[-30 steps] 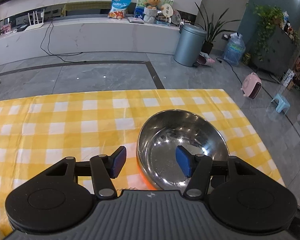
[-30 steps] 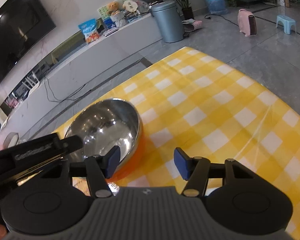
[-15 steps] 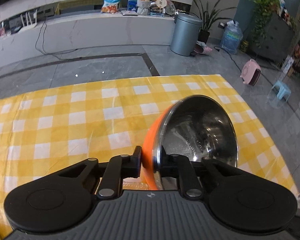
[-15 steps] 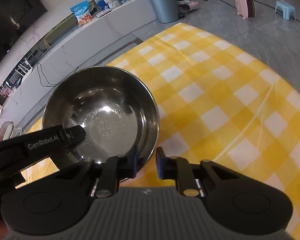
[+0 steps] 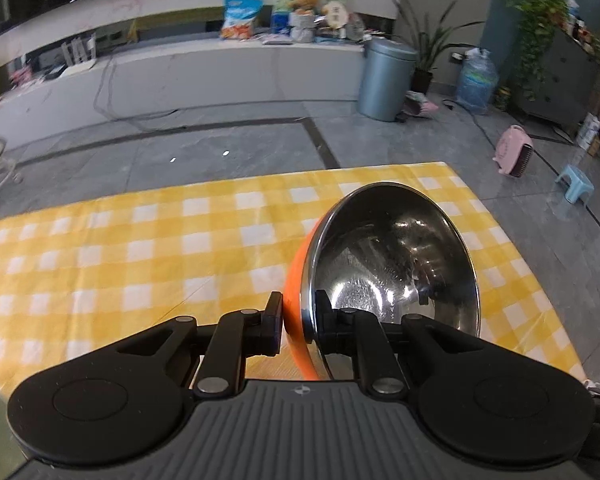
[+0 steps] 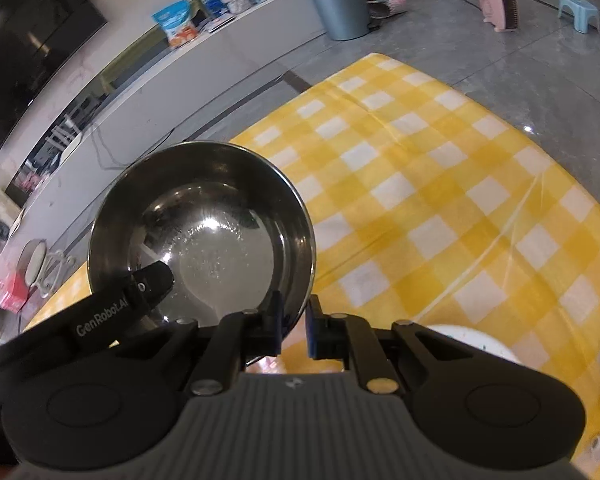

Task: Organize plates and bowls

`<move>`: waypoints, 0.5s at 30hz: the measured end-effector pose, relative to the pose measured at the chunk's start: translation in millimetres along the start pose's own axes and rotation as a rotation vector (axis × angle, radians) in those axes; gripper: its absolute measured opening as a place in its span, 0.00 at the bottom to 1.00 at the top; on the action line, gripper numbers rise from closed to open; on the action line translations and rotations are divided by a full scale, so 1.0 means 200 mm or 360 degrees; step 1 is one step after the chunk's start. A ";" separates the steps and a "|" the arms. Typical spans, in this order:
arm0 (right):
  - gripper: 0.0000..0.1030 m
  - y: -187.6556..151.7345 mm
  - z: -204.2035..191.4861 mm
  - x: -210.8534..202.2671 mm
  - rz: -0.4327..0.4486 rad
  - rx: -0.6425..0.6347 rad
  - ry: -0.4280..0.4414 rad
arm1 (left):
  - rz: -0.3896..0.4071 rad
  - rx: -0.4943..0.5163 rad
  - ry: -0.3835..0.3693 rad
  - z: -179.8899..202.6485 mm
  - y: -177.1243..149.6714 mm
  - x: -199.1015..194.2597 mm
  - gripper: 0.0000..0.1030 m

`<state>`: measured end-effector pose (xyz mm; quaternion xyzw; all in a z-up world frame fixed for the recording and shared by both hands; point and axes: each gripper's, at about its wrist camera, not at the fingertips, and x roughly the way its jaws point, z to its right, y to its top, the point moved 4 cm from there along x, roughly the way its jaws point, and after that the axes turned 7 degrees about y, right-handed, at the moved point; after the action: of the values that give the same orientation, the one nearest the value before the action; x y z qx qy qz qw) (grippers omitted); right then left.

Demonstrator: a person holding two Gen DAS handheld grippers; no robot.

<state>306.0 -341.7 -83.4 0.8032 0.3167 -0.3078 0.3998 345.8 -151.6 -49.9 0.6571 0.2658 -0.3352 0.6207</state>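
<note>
The left gripper is clamped on the near rim of the steel bowl, and the right gripper is closing on the opposite rim, wall between its pads. Both grips should be kept firm and raised evenly so the tilted bowl, above the checked tablecloth, is levelled. Both grippers are pitched steeply downward.
</note>
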 end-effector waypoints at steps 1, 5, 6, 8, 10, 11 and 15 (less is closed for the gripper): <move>0.09 -0.01 -0.02 -0.02 -0.0011 -0.0017 0.0013 | -0.0018 -0.0020 0.0009 -0.02 0.00 -0.02 0.17; 0.09 -0.05 -0.12 -0.08 -0.0073 -0.0081 0.0092 | -0.0052 -0.0072 0.0078 -0.12 -0.03 -0.13 0.17; 0.09 -0.06 -0.14 -0.09 -0.0094 -0.0099 0.0124 | -0.0049 -0.0089 0.0099 -0.16 -0.04 -0.16 0.17; 0.09 -0.10 -0.20 -0.13 -0.0127 -0.0145 0.0196 | -0.0046 -0.0158 0.0125 -0.23 -0.07 -0.24 0.17; 0.09 -0.15 -0.28 -0.17 -0.0142 -0.0211 0.0247 | -0.0055 -0.0238 0.0135 -0.31 -0.11 -0.30 0.18; 0.09 -0.17 -0.32 -0.20 -0.0143 -0.0254 0.0268 | -0.0055 -0.0278 0.0139 -0.35 -0.13 -0.34 0.18; 0.10 -0.31 -0.46 -0.29 -0.0178 -0.0392 0.0372 | -0.0032 -0.0364 0.0199 -0.49 -0.21 -0.51 0.17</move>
<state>245.8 -251.0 -21.8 0.7596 0.4404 -0.1930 0.4379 260.7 -44.2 2.7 0.5990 0.3471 -0.2673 0.6703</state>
